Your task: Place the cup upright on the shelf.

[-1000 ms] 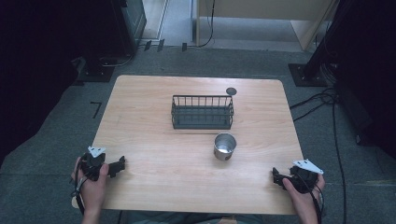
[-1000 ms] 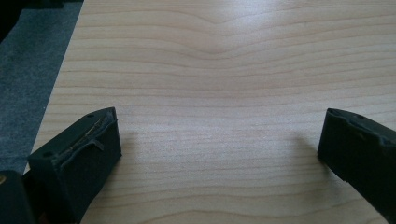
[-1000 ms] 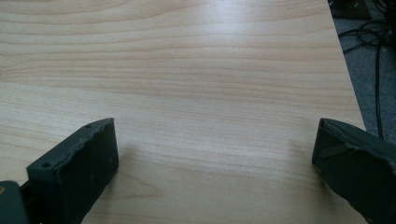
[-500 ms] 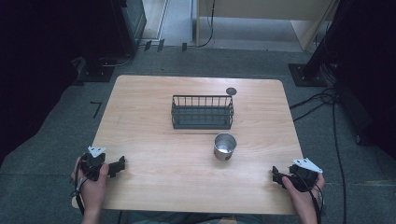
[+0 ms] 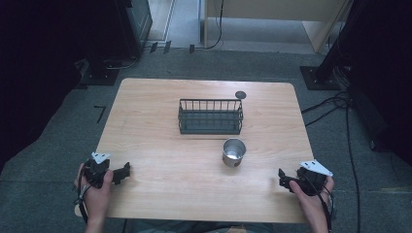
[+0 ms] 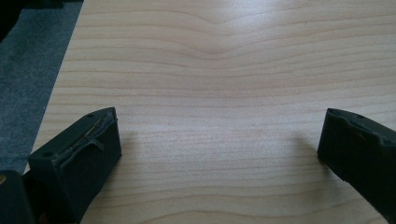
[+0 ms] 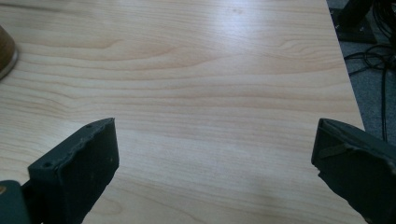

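A black wire basket stands near the middle of the wooden table. A shiny metal cup sits upright just in front of its right end. A small dark round disc lies behind the basket's right corner. My left gripper rests at the table's front left, held by a hand, and it is open, with nothing between its jaws. At the front right my right gripper is also open and empty. The cup's edge shows at the left of the right gripper view.
Grey carpet surrounds the table. Cables trail on the floor at the right, near a black stand base. Dark equipment stands at the back left, and a light wooden cabinet stands behind the table.
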Available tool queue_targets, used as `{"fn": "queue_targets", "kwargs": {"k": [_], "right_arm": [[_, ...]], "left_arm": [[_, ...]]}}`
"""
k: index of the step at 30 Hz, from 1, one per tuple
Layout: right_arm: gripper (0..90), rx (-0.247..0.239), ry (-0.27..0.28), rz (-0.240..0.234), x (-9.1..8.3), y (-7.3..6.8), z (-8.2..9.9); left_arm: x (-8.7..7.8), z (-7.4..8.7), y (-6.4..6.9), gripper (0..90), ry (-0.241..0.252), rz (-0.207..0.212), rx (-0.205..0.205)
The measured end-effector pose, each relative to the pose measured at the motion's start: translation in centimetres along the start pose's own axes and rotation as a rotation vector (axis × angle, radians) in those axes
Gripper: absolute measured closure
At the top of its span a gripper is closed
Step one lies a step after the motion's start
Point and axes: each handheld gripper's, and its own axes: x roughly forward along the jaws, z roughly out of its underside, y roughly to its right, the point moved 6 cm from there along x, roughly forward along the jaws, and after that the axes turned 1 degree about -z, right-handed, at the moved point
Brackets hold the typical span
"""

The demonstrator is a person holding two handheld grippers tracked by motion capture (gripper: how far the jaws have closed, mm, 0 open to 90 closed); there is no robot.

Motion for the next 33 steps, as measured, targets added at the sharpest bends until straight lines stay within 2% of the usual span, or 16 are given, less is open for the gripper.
{"fn": "queue_targets", "kwargs": {"k": [16,33], "right_arm": [[0.6,-0.041,0.028,-0.042,-0.2,-2.1,-2.1],[0.6,-0.086,0.045,-0.104,0.1,-5.4,-3.7]], "left_arm": [[0.0,0.0,0.0,0.0,0.0,0.0,0.0],[0.0,0.0,0.0,0.0,0.0,0.0,0.0]]}}
